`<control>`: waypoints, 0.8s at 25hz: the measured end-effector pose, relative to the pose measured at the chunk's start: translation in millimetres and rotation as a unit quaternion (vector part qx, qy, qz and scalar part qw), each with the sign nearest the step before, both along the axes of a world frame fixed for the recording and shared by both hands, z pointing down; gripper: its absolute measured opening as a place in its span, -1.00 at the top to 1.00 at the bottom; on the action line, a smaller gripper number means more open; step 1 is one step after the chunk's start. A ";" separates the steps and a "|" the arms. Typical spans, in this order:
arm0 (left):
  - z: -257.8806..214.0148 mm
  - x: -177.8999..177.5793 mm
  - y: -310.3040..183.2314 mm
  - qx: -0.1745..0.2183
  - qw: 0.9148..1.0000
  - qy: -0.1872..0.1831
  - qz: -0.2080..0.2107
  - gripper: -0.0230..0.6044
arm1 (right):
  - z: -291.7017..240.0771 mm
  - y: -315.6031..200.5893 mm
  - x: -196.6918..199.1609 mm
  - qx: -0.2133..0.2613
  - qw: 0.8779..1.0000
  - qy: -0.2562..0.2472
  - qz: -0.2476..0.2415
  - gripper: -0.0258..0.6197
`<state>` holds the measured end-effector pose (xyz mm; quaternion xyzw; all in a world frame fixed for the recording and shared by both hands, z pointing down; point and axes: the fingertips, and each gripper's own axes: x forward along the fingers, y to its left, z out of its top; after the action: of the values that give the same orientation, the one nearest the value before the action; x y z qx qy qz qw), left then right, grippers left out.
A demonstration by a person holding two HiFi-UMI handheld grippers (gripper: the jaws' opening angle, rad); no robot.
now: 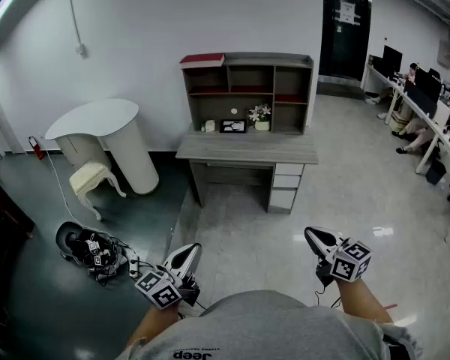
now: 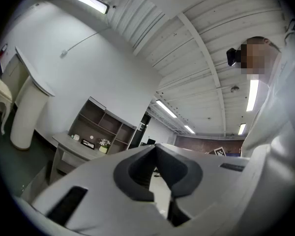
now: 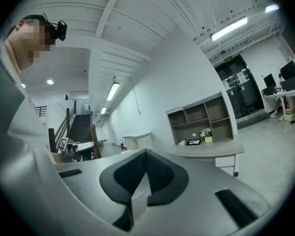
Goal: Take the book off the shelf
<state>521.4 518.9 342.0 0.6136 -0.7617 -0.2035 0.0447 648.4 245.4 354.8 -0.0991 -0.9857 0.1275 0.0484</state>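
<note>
"Atop the shelf (image 1: 274, 57), left end: confirm position of book (image 1: 202, 60)."

"Confirmed. Lies flat on the top board, red cover up, pale edge along the front. Thin, rectangular, flush with the left corner. Shelf seated on the grey counter (image 1: 240, 153)."

"Report claw status."

"Left claw (image 1: 186, 252): jaws together, gripping nothing. Right claw (image 1: 313, 235): jaws together, likewise gripping nothing. Both held low above the floor, well apart from counter and book."
</note>
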 end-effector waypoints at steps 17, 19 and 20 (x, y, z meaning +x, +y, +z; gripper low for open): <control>-2.0 5.5 -21.8 0.004 1.000 -0.001 -0.004 0.88 | 3.0 -22.3 4.0 0.013 1.000 0.000 -0.003 0.92; -3.4 8.9 -29.0 0.004 1.000 -0.004 -0.001 0.88 | 1.8 -28.2 9.2 0.015 1.000 -0.001 0.002 0.92; -3.8 11.0 -33.2 0.004 1.000 -0.005 0.001 0.88 | 1.2 -31.7 12.4 0.015 1.000 -0.002 0.004 0.92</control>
<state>532.4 485.7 338.2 0.6151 -0.7607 -0.2036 0.0390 660.8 213.8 356.0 -0.0949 -0.9879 0.1128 0.0477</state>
